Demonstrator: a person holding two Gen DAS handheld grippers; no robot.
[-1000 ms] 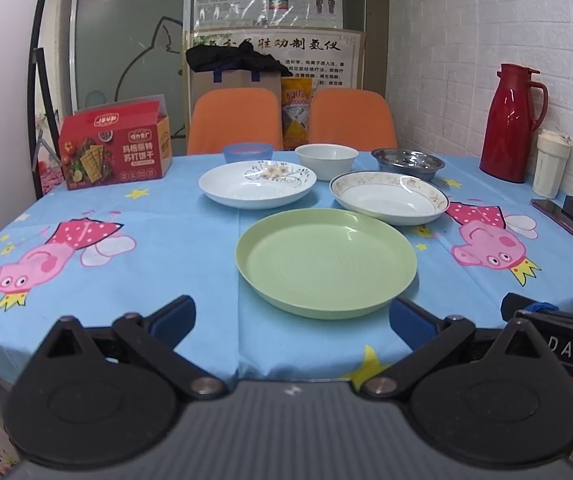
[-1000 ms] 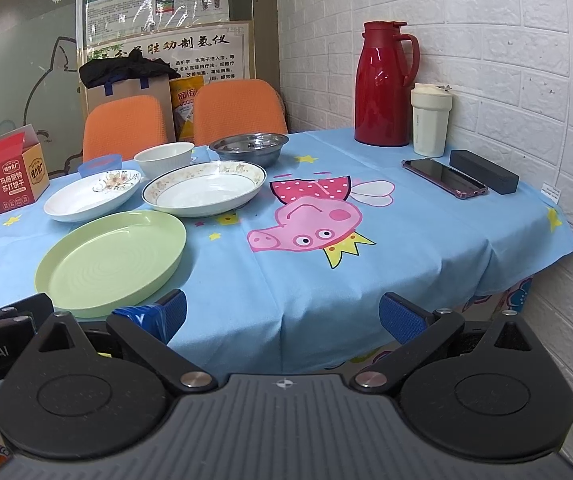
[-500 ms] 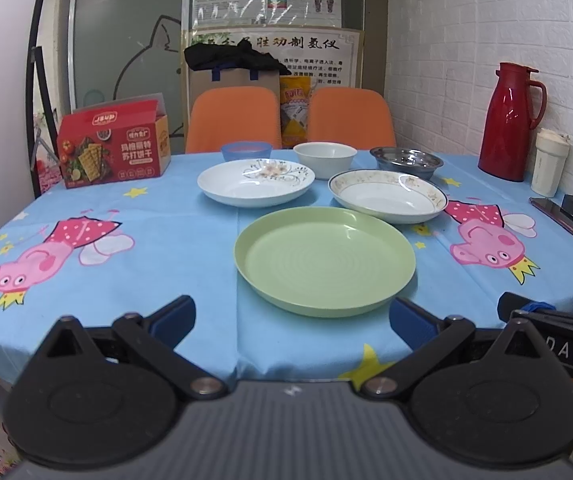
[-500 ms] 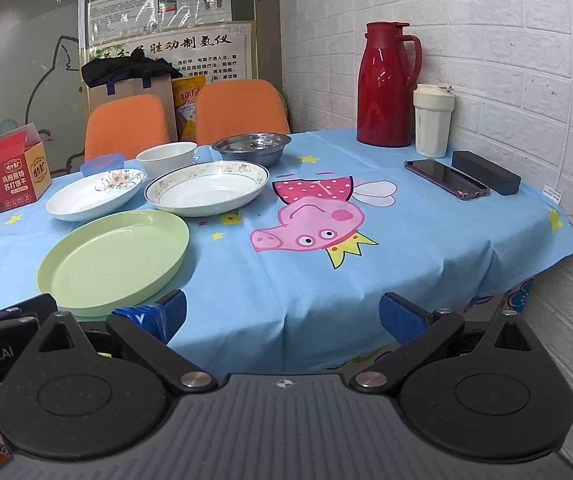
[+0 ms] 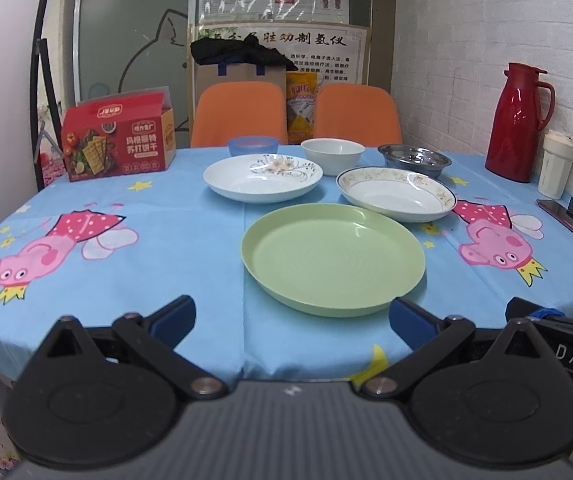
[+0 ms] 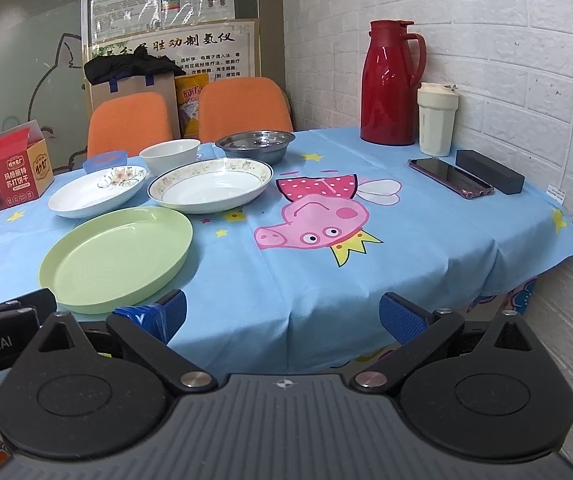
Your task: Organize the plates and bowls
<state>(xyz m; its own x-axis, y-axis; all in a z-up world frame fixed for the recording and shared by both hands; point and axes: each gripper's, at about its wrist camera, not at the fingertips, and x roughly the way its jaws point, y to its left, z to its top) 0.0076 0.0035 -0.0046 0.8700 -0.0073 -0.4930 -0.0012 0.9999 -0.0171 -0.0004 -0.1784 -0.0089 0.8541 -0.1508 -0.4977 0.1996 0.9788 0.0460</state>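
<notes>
Three plates and three bowls sit on the blue cartoon-pig tablecloth (image 5: pixel 166 248), none of them touched by either tool. Nearest the front edge lies the green plate (image 5: pixel 332 258), empty and flat. The left gripper (image 5: pixel 292 316) hangs just short of the table's near edge with its blue-padded fingers (image 5: pixel 174 316) spread wide, holding nothing; the green plate's near rim falls between the two fingertips in the left wrist view, slightly ahead of them and apart from both.

The right gripper (image 6: pixel 282 316) is likewise spread wide and empty, level with the table edge. From its camera the green plate (image 6: pixel 116 254) lies ahead and to the left, its near rim just beyond the left fingertip; whether they touch cannot be told.

Behind the green plate stand two white plates side by side: the flower-painted plate (image 5: pixel 262 178) on the left and the gold-rimmed plate (image 5: pixel 396 194) on the right, the latter just beside the green plate's far rim. Farther back, in a row, are the blue bowl (image 5: pixel 252 146), the white bowl (image 5: pixel 332 156) and the steel bowl (image 5: pixel 414 158). A red thermos (image 6: pixel 390 84), a cream cup (image 6: pixel 436 120) and a phone (image 6: pixel 450 178) stay well to the right, near the wall.
</notes>
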